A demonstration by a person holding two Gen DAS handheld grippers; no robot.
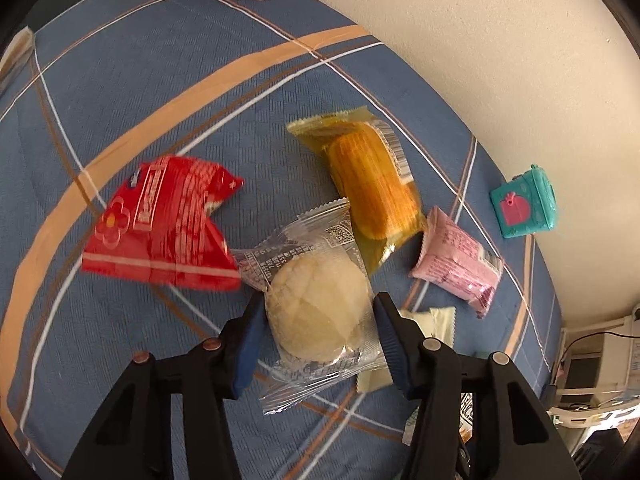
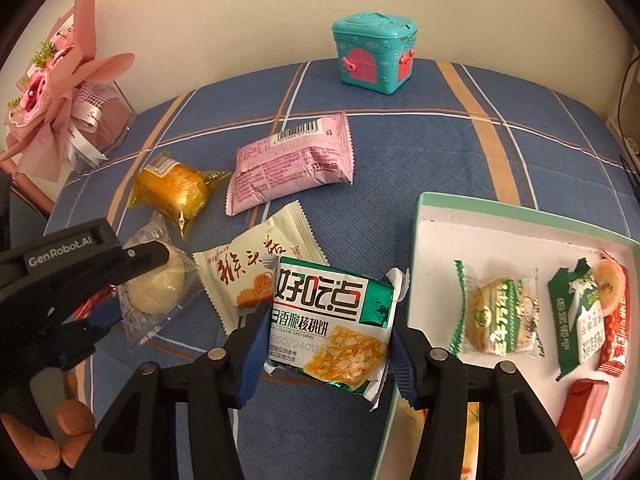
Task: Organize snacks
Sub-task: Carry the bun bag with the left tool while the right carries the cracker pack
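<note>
Closest in, the left gripper [image 1: 320,328] has its blue pads pressed against the sides of a pale round bun in a clear plastic wrapper [image 1: 316,316], closed about it with the wrapper resting on the blue plaid cloth of the worktop [image 1: 140,92]. Left of the bun lies a red foil snack packet [image 1: 160,228]; beyond it sit a golden cake in a yellow see-through wrapper [image 1: 372,184] and a pink foil packet [image 1: 456,260], with a cream biscuit sachet [image 2: 260,268] just right of the bun. Further right, the right gripper [image 2: 326,344] is part closed on a green-and-white walnut biscuit pack [image 2: 336,320], gripped by both edges near the tray. At the far right, a white cardboard tray with a green rim [image 2: 440,208] already holds five or so wrapped snacks, so the sorting looks about half done: six packets remain outside it. A teal toy house box [image 2: 376,52] stands far back, well apart.
</note>
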